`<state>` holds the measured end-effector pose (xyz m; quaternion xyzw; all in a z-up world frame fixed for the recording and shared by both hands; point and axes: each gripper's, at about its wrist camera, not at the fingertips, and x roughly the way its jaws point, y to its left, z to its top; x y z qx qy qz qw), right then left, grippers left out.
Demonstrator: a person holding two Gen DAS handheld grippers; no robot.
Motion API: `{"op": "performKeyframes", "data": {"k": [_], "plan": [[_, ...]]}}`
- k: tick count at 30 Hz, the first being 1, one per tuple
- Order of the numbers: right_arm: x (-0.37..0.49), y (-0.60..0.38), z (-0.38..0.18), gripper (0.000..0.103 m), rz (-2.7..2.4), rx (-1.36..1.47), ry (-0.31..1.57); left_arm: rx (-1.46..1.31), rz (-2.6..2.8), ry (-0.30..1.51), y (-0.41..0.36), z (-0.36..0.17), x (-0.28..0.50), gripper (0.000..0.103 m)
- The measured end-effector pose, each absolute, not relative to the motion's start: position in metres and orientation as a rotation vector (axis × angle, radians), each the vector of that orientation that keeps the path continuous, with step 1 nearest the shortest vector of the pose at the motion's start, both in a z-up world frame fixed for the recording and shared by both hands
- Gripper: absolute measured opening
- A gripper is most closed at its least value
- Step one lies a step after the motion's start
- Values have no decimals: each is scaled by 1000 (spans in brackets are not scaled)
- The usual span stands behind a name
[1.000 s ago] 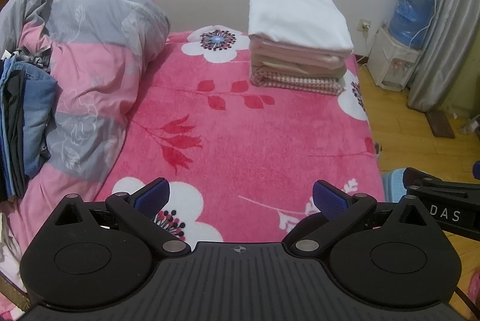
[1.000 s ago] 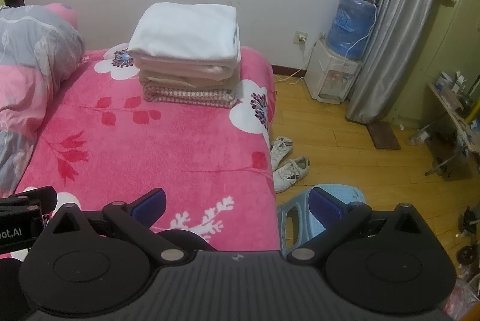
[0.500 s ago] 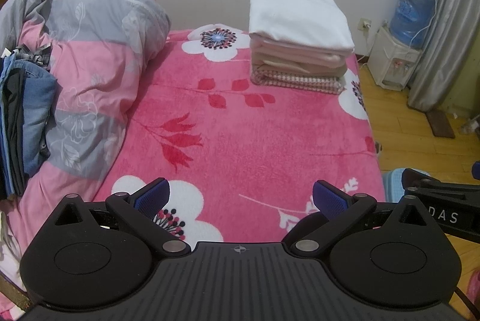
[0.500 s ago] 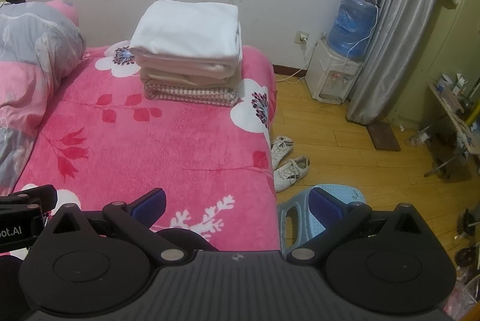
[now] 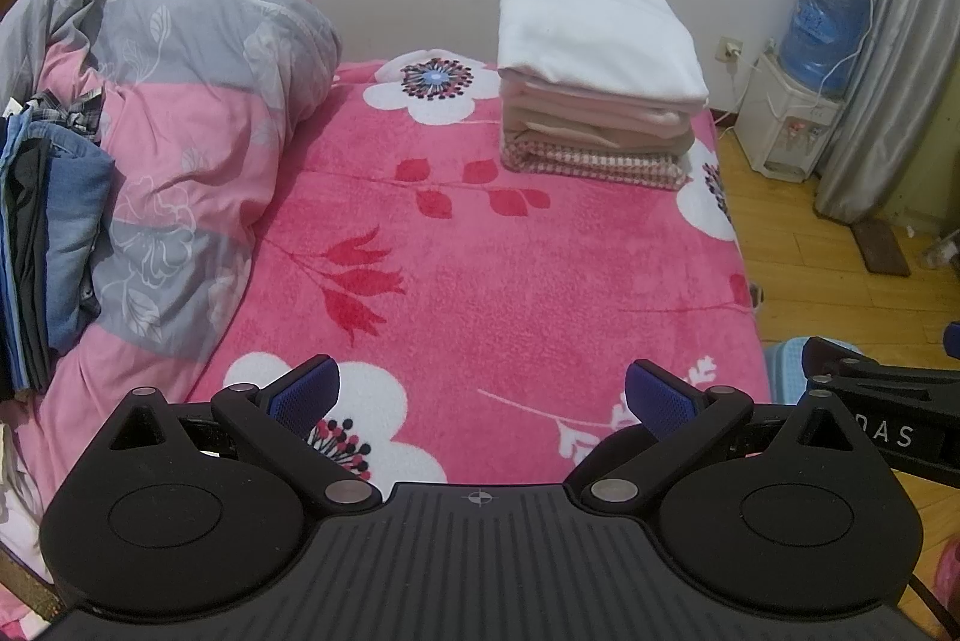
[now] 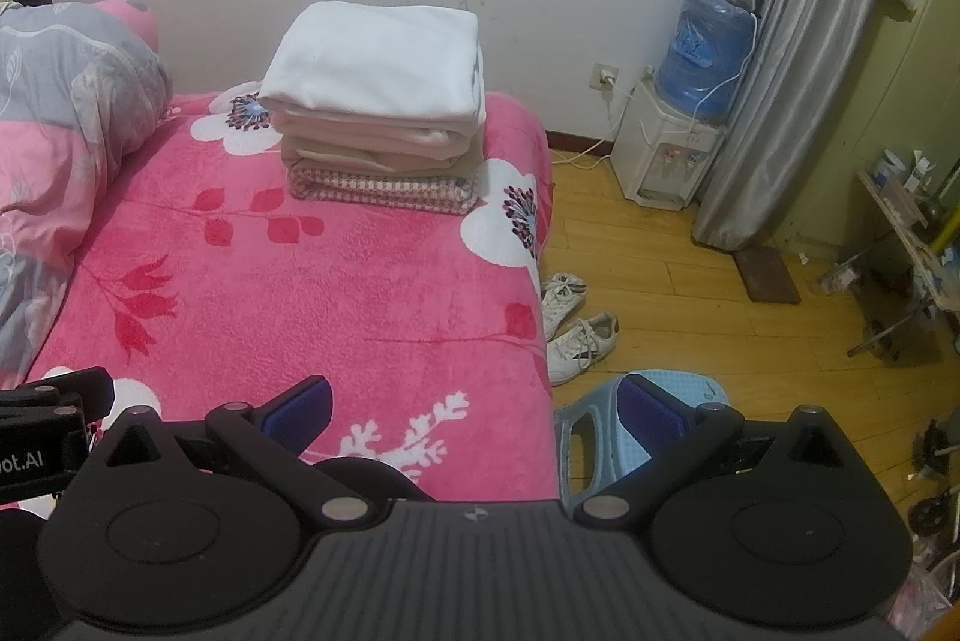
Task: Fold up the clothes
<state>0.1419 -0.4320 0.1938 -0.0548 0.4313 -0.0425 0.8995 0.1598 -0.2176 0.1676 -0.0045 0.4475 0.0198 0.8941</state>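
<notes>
Hovering low in frame, the left gripper [image 5: 480, 392] and right gripper [image 6: 474, 404] are both spread wide, holding nothing. Folded stack of clothes [image 5: 594, 83] sits upper right on the pink floral blanket [image 5: 480, 269]; unfolded jeans pile [image 5: 54, 233] waits far left beside the duvet [image 5: 192, 101].

A neat stack of folded clothes [image 5: 594, 95] sits at the far end of the bed, near its right edge: a white piece on top, pale pink and beige layers beneath, and a pink-and-white checked piece at the bottom [image 6: 384, 185].
</notes>
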Motion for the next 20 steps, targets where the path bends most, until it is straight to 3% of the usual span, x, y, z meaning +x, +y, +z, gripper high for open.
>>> {"op": "performKeyframes", "data": {"k": [20], "plan": [[144,-431,192,103,-85,-120,902,-13,38,935,-216,165,161,103]]}}
